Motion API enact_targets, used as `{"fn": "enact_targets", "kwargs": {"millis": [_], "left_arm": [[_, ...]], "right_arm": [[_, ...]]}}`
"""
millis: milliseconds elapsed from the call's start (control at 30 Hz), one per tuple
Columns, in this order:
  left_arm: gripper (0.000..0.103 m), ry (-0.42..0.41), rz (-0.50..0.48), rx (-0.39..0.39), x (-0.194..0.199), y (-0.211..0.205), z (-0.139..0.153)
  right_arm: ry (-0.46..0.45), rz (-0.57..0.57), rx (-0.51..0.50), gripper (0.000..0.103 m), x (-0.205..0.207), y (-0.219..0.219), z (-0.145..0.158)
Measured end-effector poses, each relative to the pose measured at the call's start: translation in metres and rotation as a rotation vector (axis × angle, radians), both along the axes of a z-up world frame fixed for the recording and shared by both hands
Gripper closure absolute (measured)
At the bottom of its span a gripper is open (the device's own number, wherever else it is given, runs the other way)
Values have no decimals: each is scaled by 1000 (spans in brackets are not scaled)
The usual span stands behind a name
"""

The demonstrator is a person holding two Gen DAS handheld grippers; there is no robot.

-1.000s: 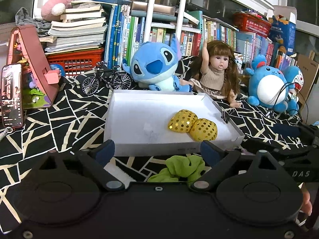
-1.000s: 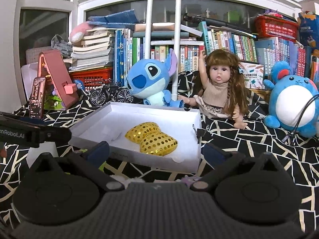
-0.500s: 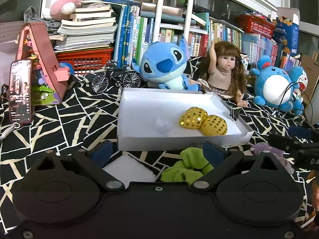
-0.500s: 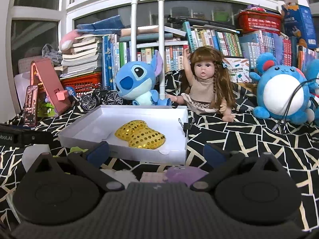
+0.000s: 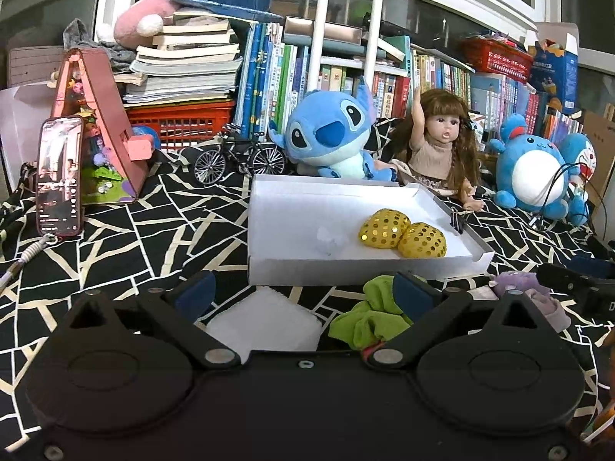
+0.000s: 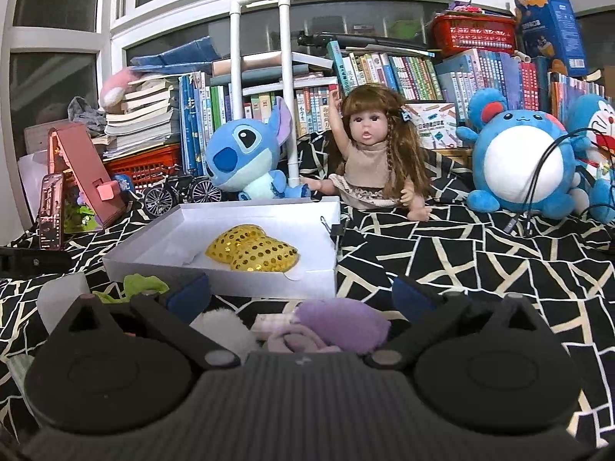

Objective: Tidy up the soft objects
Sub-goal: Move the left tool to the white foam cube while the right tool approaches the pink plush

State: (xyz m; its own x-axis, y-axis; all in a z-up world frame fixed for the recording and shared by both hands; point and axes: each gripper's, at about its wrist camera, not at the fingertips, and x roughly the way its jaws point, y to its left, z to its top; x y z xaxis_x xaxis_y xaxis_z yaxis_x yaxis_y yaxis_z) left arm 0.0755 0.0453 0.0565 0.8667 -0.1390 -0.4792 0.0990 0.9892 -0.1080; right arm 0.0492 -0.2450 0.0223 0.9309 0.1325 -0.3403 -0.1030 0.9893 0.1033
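Note:
A shallow white box (image 5: pixel 346 269) (image 6: pixel 246 276) lies on the black patterned cloth and holds a gold sequinned soft item (image 5: pixel 403 230) (image 6: pixel 251 247). In front of it lie a white fluffy pad (image 5: pixel 265 322), a green scrunchie (image 5: pixel 369 319) (image 6: pixel 140 284) and a purple soft item (image 5: pixel 534 296) (image 6: pixel 338 319) with a white fluffy piece (image 6: pixel 223 330). My left gripper (image 5: pixel 298 294) is open, low over the white pad and green scrunchie. My right gripper (image 6: pixel 300 294) is open, low over the purple item.
A Stitch plush (image 5: pixel 330 134), a doll (image 5: pixel 438 146) and a blue round plush (image 5: pixel 534 169) sit behind the box before a wall of books. A model bicycle (image 5: pixel 238 157), a pink toy house (image 5: pixel 100 126) and a phone (image 5: pixel 57 176) stand at the left.
Both grippers have drawn back from the box and lowered. The white pad, green scrunchie and purple item now show more fully between the fingers. Nothing was taken hold of.

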Motion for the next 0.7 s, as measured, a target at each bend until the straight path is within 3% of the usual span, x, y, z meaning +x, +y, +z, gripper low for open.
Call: {"fn": "enact_targets", "kwargs": {"millis": [700], "left_arm": [[3, 34, 78, -3, -24, 24, -22]], "right_arm": [[38, -62, 35, 0, -17, -17, -18]]}}
